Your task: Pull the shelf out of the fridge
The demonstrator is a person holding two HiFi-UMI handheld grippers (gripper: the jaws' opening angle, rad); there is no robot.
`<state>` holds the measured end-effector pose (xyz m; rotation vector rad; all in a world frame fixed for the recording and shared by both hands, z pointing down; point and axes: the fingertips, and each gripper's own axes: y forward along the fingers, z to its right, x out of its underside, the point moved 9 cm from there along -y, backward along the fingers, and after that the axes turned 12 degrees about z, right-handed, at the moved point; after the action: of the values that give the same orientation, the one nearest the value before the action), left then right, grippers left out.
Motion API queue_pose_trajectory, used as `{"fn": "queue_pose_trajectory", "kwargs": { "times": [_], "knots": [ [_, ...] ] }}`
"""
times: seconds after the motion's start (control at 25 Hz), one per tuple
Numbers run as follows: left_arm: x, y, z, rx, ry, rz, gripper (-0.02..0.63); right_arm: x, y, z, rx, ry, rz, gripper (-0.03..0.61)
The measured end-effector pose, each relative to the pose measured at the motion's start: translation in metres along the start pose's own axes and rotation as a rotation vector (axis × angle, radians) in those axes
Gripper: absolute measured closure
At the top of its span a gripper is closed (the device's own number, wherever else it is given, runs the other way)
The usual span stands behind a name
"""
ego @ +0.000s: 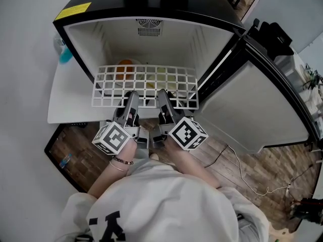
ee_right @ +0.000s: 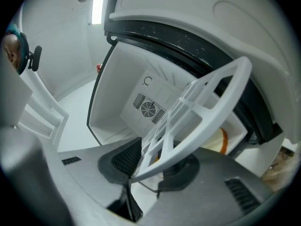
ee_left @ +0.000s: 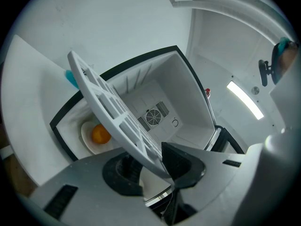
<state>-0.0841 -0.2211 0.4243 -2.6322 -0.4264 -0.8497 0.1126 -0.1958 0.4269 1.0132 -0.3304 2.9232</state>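
The white grid shelf [ego: 146,84] juts out of the open mini fridge [ego: 151,39], its front edge over the floor. Both grippers sit side by side at that front edge. My left gripper [ego: 132,97] is shut on the shelf [ee_left: 108,112]; the rim runs slanted between the dark pads of the left gripper [ee_left: 150,166]. My right gripper [ego: 162,95] is shut on the shelf [ee_right: 202,98] too, the rim crossing between the pads of the right gripper [ee_right: 153,166]. Under the shelf an orange [ee_left: 100,134] lies on a white plate [ee_left: 89,142].
The fridge door [ego: 252,110] stands open to the right. A fan vent [ego: 149,26] is in the back wall. A blue object [ego: 64,52] sits left of the fridge. Cables [ego: 242,173] lie on the wooden floor at the right.
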Motion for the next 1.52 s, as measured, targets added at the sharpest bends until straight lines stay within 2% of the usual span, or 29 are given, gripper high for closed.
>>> {"fn": "queue_pose_trajectory", "kwargs": {
  "times": [0.8, 1.52],
  "knots": [
    [0.003, -0.012, 0.002, 0.015, -0.011, 0.000, 0.502, 0.001, -0.011, -0.001, 0.001, 0.007, -0.013, 0.453],
    [0.004, -0.045, 0.010, 0.026, 0.003, -0.048, 0.502, 0.006, -0.045, -0.010, 0.009, 0.012, 0.008, 0.459]
  ]
}}
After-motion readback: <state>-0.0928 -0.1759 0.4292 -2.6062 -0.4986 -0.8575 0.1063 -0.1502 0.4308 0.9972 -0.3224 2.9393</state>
